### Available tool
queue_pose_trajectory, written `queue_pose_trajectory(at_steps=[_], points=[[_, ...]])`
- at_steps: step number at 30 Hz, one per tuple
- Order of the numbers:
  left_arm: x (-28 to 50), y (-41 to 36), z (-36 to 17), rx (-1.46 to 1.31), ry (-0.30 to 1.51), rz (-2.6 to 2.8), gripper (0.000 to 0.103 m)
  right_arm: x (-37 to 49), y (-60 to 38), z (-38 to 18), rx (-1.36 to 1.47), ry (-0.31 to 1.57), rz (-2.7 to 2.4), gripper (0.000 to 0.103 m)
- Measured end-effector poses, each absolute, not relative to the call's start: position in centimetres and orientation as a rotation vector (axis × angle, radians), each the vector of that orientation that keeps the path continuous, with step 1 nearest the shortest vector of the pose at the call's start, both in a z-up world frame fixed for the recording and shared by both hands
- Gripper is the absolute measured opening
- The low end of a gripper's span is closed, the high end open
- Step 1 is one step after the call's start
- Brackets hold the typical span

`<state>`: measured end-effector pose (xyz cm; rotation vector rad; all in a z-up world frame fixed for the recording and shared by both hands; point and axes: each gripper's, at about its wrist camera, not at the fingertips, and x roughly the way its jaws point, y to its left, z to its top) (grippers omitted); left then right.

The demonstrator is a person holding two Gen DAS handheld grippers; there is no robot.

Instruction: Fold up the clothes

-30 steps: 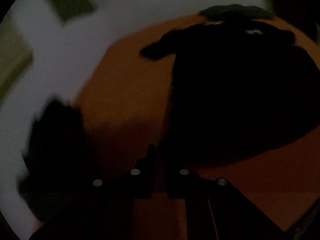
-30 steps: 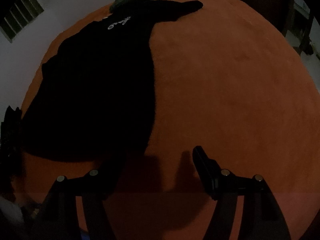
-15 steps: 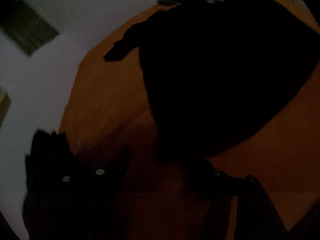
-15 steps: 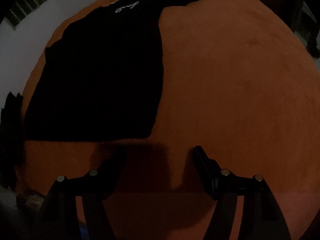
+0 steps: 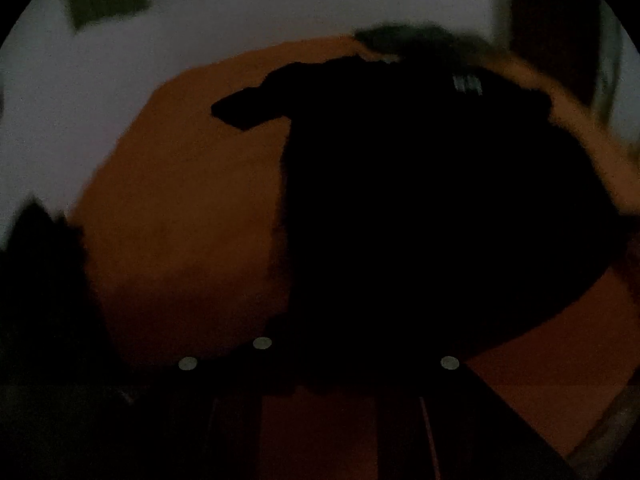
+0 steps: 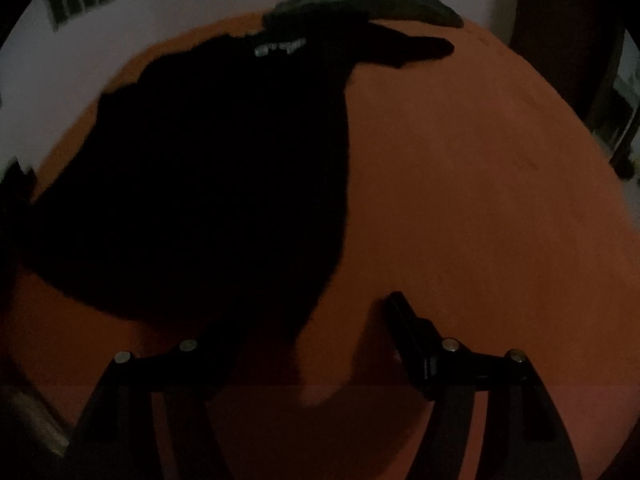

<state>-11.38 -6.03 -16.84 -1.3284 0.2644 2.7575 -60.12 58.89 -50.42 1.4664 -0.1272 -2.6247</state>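
Both wrist views low, facing shared black garment (image 5: 420, 208)

Orange cover (image 6: 480, 200), white wall (image 5: 240, 20).

I saw an orange-brown cloth-covered surface (image 6: 480, 200) carrying everything. A black shirt (image 6: 208, 184) lay spread flat on it, one sleeve (image 6: 408, 50) reaching out sideways. A dark green garment (image 6: 368, 6) lay at the far edge, touching the shirt's collar end.

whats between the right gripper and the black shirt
Nothing: in the right wrist view the black shirt's near corner already reaches between the open jaws of the right gripper, lying on the orange surface.
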Motion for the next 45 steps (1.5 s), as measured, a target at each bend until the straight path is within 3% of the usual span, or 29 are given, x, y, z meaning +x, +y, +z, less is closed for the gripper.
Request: queue_pose_trajectory(at_steps=[1,3,4,12,16,18,21,24,25,27,29,31,32,34,36,38,41,43,45], points=[[-11.4,-6.4,-16.2,-1.327,0.177,2.769,0.015,-60.6,59.0,-50.4,1.447,-0.179,-2.624,0.023],[-12.1,-6.6,-16.3,-1.345,0.146,2.780,0.015,-61.3,59.5,-50.0,1.410,-0.296,-2.633,0.006],[-12.5,-6.6,-16.4,-1.359,0.143,2.782,0.015,-61.6,59.8,-49.8,1.391,-0.362,-2.642,0.004],[-10.8,-5.6,-13.8,-1.368,0.111,2.817,0.010,-56.0,61.9,-39.9,1.256,-0.505,-2.744,0.004],[-9.8,-5.0,-15.9,-1.489,0.147,2.785,0.009,-55.7,62.1,-44.0,1.564,-0.473,-2.617,0.004],[-10.1,-4.7,-17.7,-1.545,0.213,2.752,0.011,-55.8,61.7,-46.1,1.648,-0.364,-2.608,0.005],[-10.5,-4.5,-19.5,-1.587,0.275,2.730,0.014,-56.6,61.0,-48.6,1.743,-0.190,-2.601,0.017],[-10.7,-4.7,-20.4,-1.615,0.309,2.726,0.021,-57.1,60.5,-50.4,1.778,-0.102,-2.597,0.059],[-11.0,-4.8,-20.7,-1.620,0.319,2.734,0.023,-57.2,60.4,-50.5,1.764,-0.093,-2.611,0.060],[-11.3,-4.7,-20.9,-1.611,0.344,2.759,0.036,-57.8,60.0,-50.8,1.724,-0.082,-2.645,0.060],[-11.5,-4.5,-20.8,-1.583,0.371,2.796,0.040,-58.1,60.1,-50.8,1.691,-0.096,-2.680,0.058],[-11.8,-4.3,-20.6,-1.553,0.399,2.833,0.034,-57.0,60.5,-48.8,1.579,-0.129,-2.803,0.001],[-11.9,-4.2,-20.5,-1.539,0.413,2.851,0.006,-56.4,60.7,-47.8,1.519,-0.147,-2.862,0.002],[-12.1,-4.0,-20.4,-1.508,0.441,2.887,0.007,-55.0,60.8,-45.6,1.389,-0.141,-2.957,0.002],[-11.2,-4.1,-20.7,-1.544,0.486,2.877,0.007,-54.7,59.4,-45.7,1.469,0.001,-2.891,0.002],[-10.2,-4.7,-21.7,-1.633,0.505,2.831,0.007,-54.2,59.6,-47.2,1.578,-0.046,-2.821,0.002],[-10.1,-6.7,-23.4,-1.783,0.393,2.780,0.007,-54.7,61.7,-49.5,1.711,-0.108,-2.733,0.002],[-10.2,-7.5,-23.2,-1.804,0.316,2.765,0.007,-55.3,62.6,-50.0,1.730,-0.130,-2.711,0.018],[-10.5,-7.5,-22.5,-1.777,0.338,2.756,0.008,-55.9,63.5,-50.1,1.742,-0.165,-2.663,0.025]])
